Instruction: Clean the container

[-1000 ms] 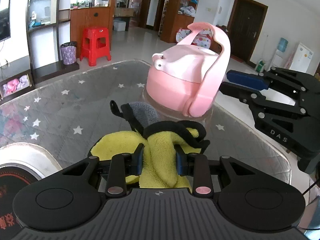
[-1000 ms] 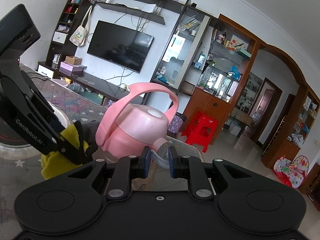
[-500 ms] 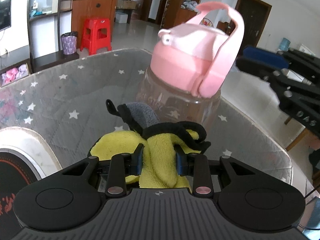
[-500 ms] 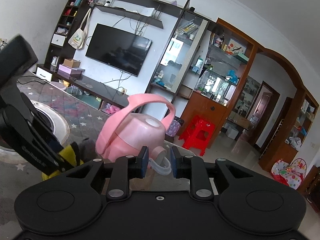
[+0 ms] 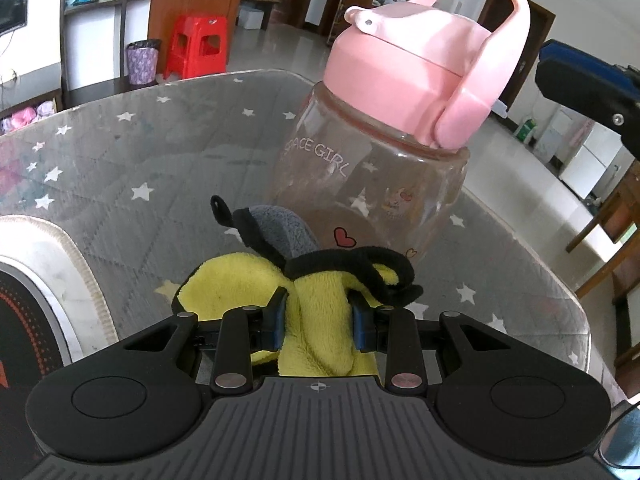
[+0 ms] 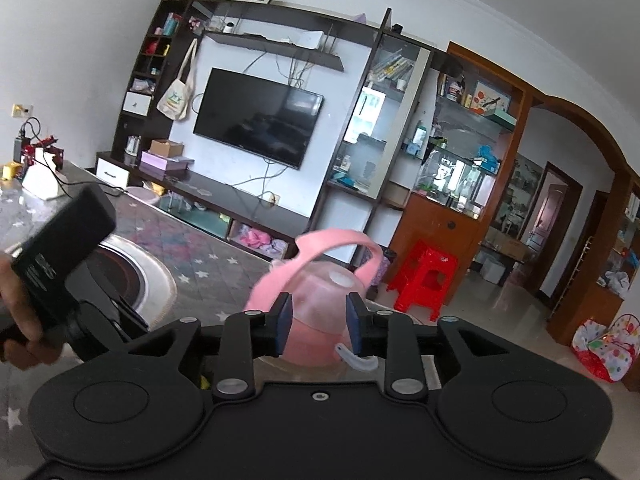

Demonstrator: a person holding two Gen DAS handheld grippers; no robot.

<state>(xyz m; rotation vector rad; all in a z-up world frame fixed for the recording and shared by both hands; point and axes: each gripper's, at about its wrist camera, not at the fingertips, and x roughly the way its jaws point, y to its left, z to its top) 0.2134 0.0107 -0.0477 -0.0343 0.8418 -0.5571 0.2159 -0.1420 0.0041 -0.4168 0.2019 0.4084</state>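
Note:
A clear bottle (image 5: pixel 372 188) with a pink lid (image 5: pixel 416 80) and loop handle stands upright on the grey star-patterned table (image 5: pixel 120 168), just beyond my left gripper. My left gripper (image 5: pixel 318 320) is shut on a yellow cloth (image 5: pixel 316 312) with black trim and a grey side; the cloth lies close against the bottle's lower wall. In the right wrist view the pink lid (image 6: pixel 320 304) sits between the fingers of my right gripper (image 6: pixel 318 330), whose jaws stand apart around it. The right gripper's arm shows at the left wrist view's right edge (image 5: pixel 580 76).
A round induction cooker (image 5: pixel 24 320) sits at the table's left, also seen in the right wrist view (image 6: pixel 128 276). The table's rounded edge (image 5: pixel 560 280) runs close behind the bottle. A red stool (image 5: pixel 196 48) stands on the floor beyond.
The left gripper has dropped lower, so more of the bottle's clear body shows. The right gripper's jaws have widened and moved forward over the pink lid.

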